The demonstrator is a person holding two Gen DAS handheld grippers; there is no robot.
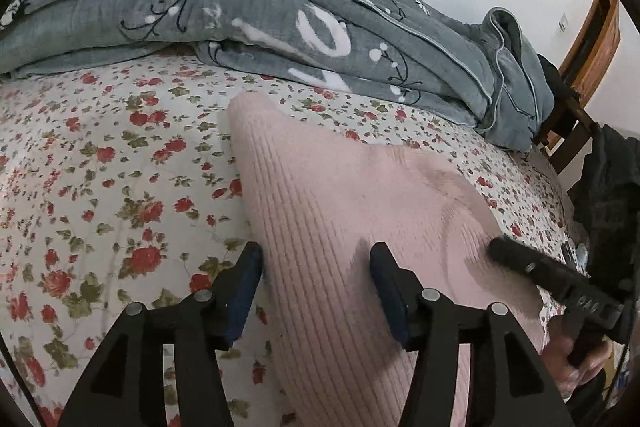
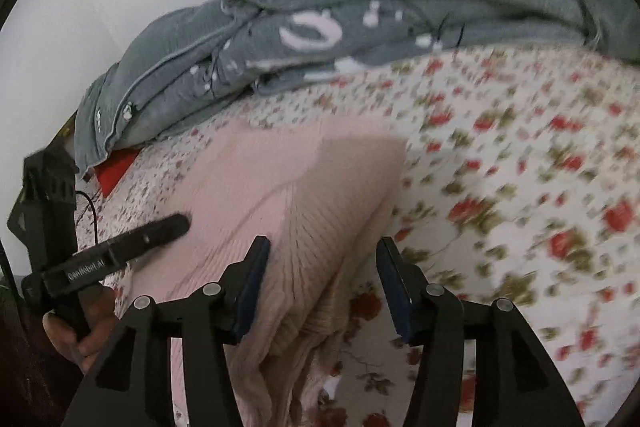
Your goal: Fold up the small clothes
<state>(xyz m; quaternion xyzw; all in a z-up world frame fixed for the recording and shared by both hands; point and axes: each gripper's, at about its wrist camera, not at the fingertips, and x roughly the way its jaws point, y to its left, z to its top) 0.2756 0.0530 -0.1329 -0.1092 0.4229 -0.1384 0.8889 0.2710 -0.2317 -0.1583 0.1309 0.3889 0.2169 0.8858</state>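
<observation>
A pink ribbed knit garment (image 1: 340, 211) lies folded on the floral bed sheet (image 1: 100, 167). My left gripper (image 1: 316, 263) is open just above the garment's left part, one finger over the sheet and one over the knit. The right gripper's finger (image 1: 520, 263) shows at the garment's right side. In the right wrist view the garment (image 2: 288, 187) has a thick folded edge at its right. My right gripper (image 2: 324, 255) is open over that edge, holding nothing. The left gripper's finger (image 2: 148, 235) rests near the garment's left side.
A grey folded blanket (image 1: 280, 15) with white print lies along the far side of the bed, against a white wall. A wooden headboard (image 1: 592, 39) stands at far right. A red object (image 2: 116, 173) lies under the blanket's end. The right wrist view is motion-blurred.
</observation>
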